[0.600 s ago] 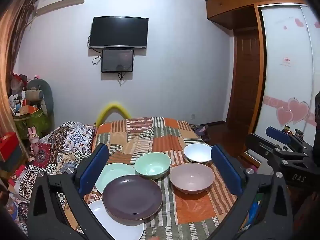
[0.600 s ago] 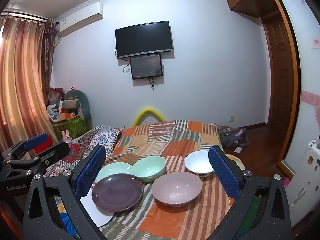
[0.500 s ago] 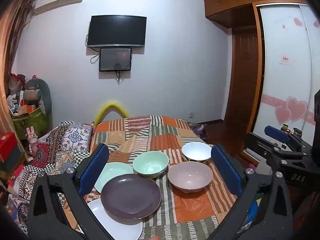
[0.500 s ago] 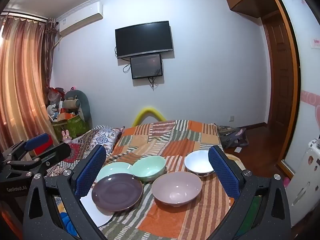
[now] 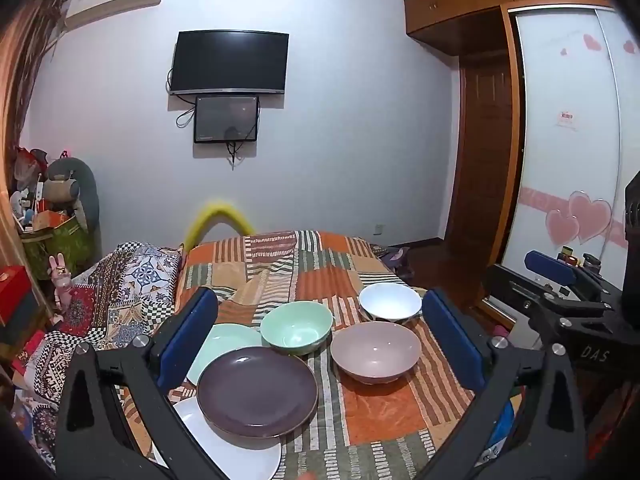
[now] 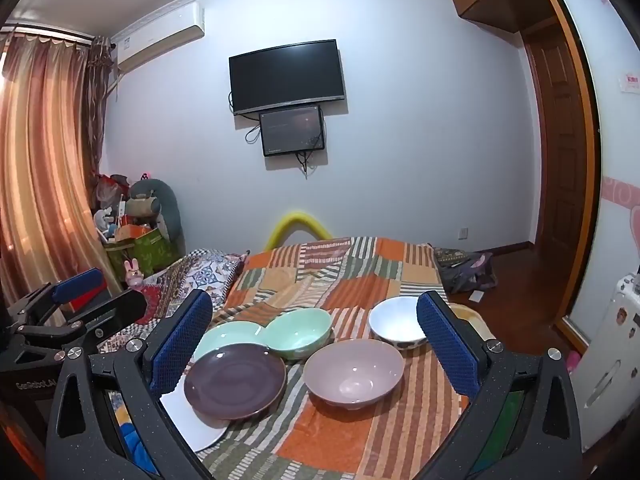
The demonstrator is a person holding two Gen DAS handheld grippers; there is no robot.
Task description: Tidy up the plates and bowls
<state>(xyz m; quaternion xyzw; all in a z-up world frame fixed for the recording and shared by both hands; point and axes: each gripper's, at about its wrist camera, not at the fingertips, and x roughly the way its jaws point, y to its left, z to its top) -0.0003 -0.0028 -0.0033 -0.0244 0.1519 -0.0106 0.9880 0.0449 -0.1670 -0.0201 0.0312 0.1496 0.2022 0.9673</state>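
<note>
Left wrist view: the left gripper hangs above a bed covered by a striped patchwork quilt, jaws spread wide and holding nothing. On the quilt lie three plates at left and three bowls at right. The purple plate overlaps the rim of the white plate nearest the camera, and the green plate lies just behind it. The green bowl touches the green plate's far edge; the pink bowl sits just beside it, and the white bowl stands behind the pink one. All bowls rest upright, mouths up, and appear empty; the plates lie flat, faces up and bare. Being round, none shows a long axis. The right gripper appears at the right edge, well apart from the dishes. Right wrist view: the right gripper also has its jaws spread wide, empty, above the same quilt. The purple plate overlies the white plate; the green plate and green bowl touch; the pink bowl and white bowl sit to the right. The left gripper shows at the left edge.
</note>
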